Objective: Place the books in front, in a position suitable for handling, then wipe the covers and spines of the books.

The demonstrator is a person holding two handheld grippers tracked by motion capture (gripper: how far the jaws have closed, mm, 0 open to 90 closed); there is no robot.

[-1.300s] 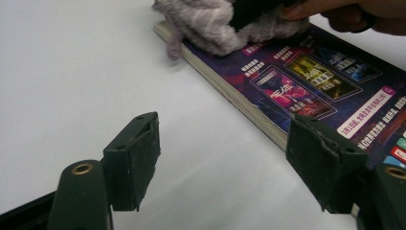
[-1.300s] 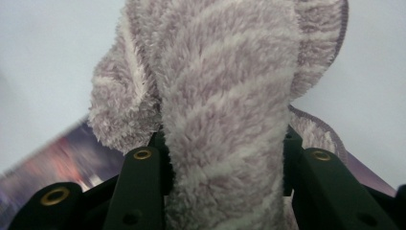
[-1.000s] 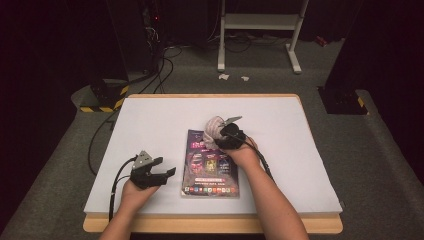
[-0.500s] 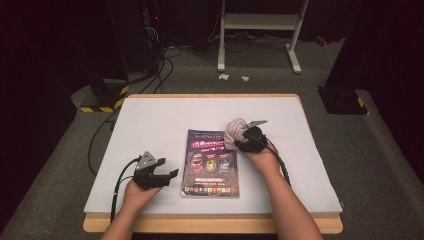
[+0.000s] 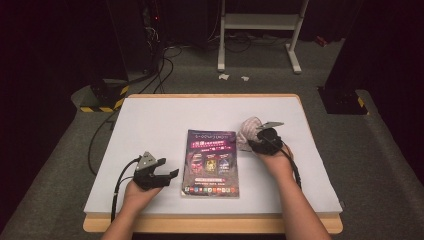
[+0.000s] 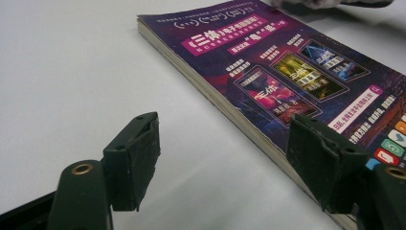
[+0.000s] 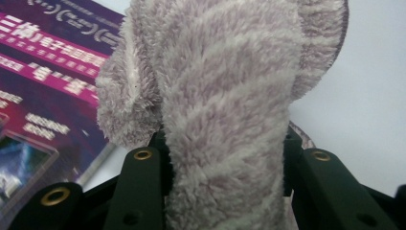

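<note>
Fleecy lilac cloth (image 7: 225, 105) is clamped in the right tongs (image 5: 260, 140), right of centre frame beside the book (image 5: 211, 162). We judge it light, soft, compressible; grip a bunched fold. Left tongs (image 6: 225, 163) gape empty.

From my left side I saw the book (image 6: 306, 81) lying on the white table (image 6: 72, 72), its purple cover printed in Chinese. A pink band near the book's top edge carried white characters, of which I could read "三体" (image 6: 207, 39) at its start. The same "三体" (image 6: 269, 95) stood on the small picture panel below that band. The rest of the cover's lines, the white strip and the coloured icons by the lower edge were too small for me to read.
</note>
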